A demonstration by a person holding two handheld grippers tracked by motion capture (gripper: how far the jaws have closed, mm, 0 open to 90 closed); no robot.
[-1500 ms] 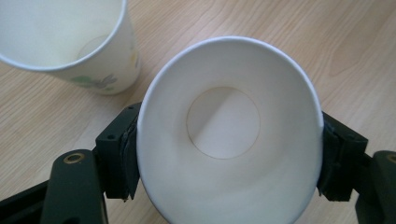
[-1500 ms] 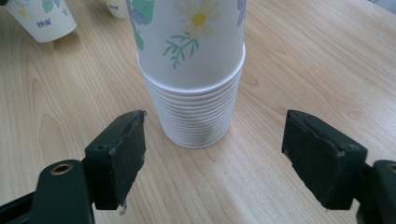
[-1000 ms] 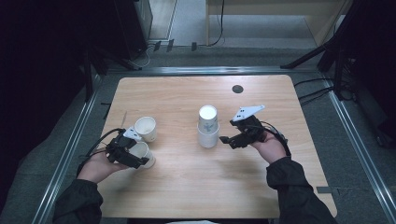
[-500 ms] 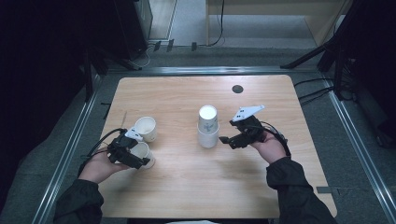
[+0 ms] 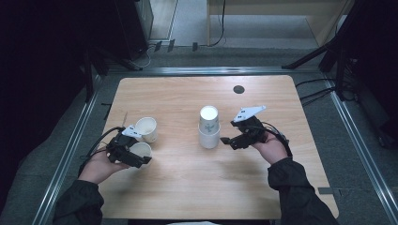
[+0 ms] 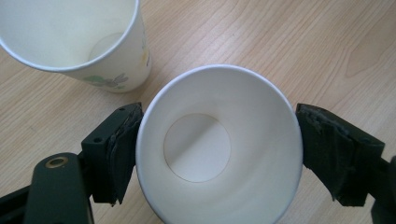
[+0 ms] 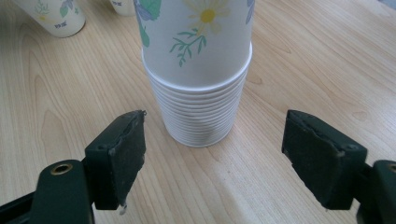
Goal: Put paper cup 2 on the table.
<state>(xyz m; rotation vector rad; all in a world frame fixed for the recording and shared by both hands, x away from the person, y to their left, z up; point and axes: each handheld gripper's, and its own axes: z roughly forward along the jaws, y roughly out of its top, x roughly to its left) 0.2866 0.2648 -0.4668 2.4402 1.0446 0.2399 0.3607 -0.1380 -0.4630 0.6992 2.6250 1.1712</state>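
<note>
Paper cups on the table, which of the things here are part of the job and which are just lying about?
Part of the job:
- cup between the jaws of the left gripper, which have just been opening
- second loose cup beside it
- stack of cups
- right gripper, open, facing the stack

Lying about:
- dark round disc at the table's far edge

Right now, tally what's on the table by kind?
Loose paper cups: 2, one standing free, one between the left gripper's fingers, which have just been opening.
Cup stacks: 1, upright, ahead of the right gripper.
Dark round discs: 1.
Total: 4.
</note>
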